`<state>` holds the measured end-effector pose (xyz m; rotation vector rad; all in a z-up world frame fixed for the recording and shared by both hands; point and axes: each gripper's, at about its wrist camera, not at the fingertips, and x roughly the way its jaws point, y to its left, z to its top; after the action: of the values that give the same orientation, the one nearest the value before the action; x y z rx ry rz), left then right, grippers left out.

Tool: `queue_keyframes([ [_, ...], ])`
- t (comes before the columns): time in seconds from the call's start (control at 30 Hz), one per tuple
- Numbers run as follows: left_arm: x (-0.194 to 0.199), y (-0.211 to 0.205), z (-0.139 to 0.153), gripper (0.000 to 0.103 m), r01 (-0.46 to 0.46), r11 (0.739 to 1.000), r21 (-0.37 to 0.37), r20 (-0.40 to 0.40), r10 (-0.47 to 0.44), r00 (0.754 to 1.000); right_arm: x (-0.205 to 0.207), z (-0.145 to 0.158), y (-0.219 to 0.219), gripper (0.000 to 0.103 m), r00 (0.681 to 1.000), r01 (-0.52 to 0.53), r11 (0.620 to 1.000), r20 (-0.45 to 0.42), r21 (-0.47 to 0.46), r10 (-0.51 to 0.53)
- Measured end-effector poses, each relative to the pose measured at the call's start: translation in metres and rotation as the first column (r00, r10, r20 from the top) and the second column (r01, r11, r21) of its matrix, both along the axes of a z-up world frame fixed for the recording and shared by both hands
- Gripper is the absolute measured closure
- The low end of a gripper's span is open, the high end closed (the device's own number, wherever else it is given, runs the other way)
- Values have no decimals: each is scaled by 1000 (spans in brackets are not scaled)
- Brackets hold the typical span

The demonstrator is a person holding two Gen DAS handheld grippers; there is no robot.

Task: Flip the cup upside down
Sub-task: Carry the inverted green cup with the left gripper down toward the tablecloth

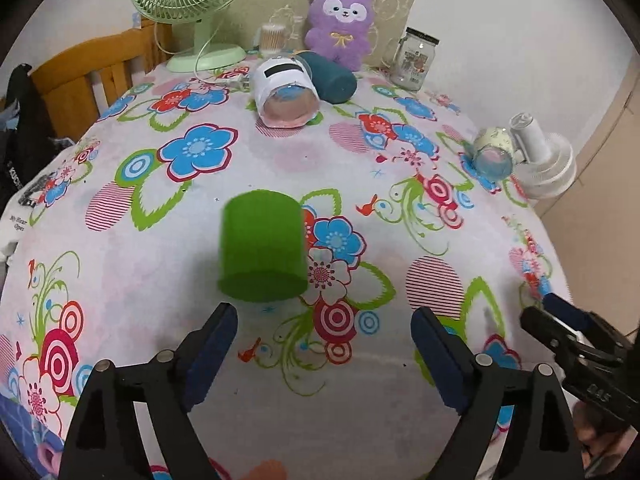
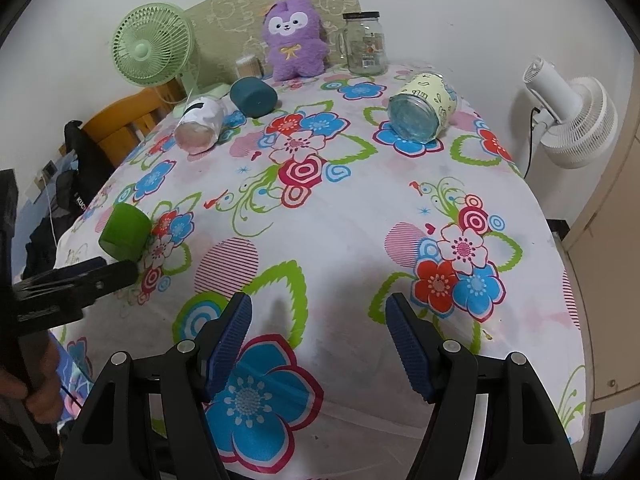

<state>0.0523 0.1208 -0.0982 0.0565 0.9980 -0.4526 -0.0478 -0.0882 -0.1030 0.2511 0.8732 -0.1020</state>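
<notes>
A green cup [image 1: 262,248] lies on its side on the floral tablecloth, one flat end facing me; it also shows at the left in the right wrist view [image 2: 124,236]. My left gripper [image 1: 324,320] is open and empty, just short of the cup, with the cup a little left of the gap. My right gripper [image 2: 319,312] is open and empty over the near middle of the table, far right of the cup. The right gripper also shows at the right edge of the left wrist view [image 1: 560,320].
Other cups lie on their sides: a white one [image 1: 286,92], a dark teal one [image 1: 332,76] and a pale yellow one [image 1: 494,152]. At the back stand a green fan [image 1: 192,12], a purple plush [image 1: 340,26] and a glass jar [image 1: 414,60]. A white fan [image 2: 572,112] stands off the right edge.
</notes>
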Motion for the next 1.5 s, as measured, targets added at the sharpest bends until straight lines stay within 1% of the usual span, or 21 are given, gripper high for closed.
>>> queue_keyframes([
  [0.07,4,2,-4,16,-25,1000,2,6,25,1000,-1,-1,1,31,1000,-1,1000,-1,-5,1],
  [0.13,9,8,-9,28,-55,998,3,5,55,998,-2,-2,-1,31,1000,4,1000,-4,-7,-4],
  [0.17,12,12,-11,32,-69,998,4,-2,69,998,-2,-3,-2,31,1000,8,1000,-5,-2,-8],
  [0.23,18,18,-15,42,-82,997,2,-18,82,996,-2,-5,-4,31,1000,13,1000,-11,6,-13],
  [0.33,20,22,-16,50,-81,997,12,-6,82,997,-1,-6,-3,31,1000,10,1000,-15,6,-10],
  [0.4,22,24,-16,53,-74,997,0,-13,74,997,0,-6,-1,31,1000,3,1000,-14,4,-3],
  [0.47,23,27,-13,53,-68,998,-17,-16,68,998,1,-5,1,31,1000,-4,1000,-12,1,4],
  [0.67,26,31,-6,53,-57,998,-20,18,57,998,3,-8,4,31,1000,-10,1000,-21,-2,10],
  [0.73,29,32,-4,64,-51,998,-29,16,52,999,3,-8,3,31,1000,-8,1000,-23,-1,8],
  [0.97,35,34,-3,73,-28,999,-37,7,28,1000,2,-9,1,31,1000,2,1000,-25,0,-2],
  [1.1,33,33,3,73,-21,999,-30,20,22,1000,2,-8,3,31,1000,-8,1000,-24,2,8],
  [1.27,32,32,15,73,-11,1000,7,55,11,998,3,-9,8,31,1000,-22,1000,-22,5,22],
  [1.3,32,32,16,67,-13,1000,17,60,12,998,4,-9,9,31,999,-24,1000,-21,5,24],
  [1.33,33,33,16,59,-21,999,26,69,20,997,4,-9,9,31,999,-24,1000,-21,4,24],
  [1.37,33,34,16,55,-26,999,29,72,24,997,4,-9,9,31,999,-24,1000,-22,4,24],
  [1.43,35,37,13,31,-37,999,35,68,34,997,4,-10,10,31,999,-24,1000,-24,5,24],
  [1.5,36,39,13,25,-35,999,32,70,33,997,4,-10,9,31,999,-22,1000,-26,3,22],
])
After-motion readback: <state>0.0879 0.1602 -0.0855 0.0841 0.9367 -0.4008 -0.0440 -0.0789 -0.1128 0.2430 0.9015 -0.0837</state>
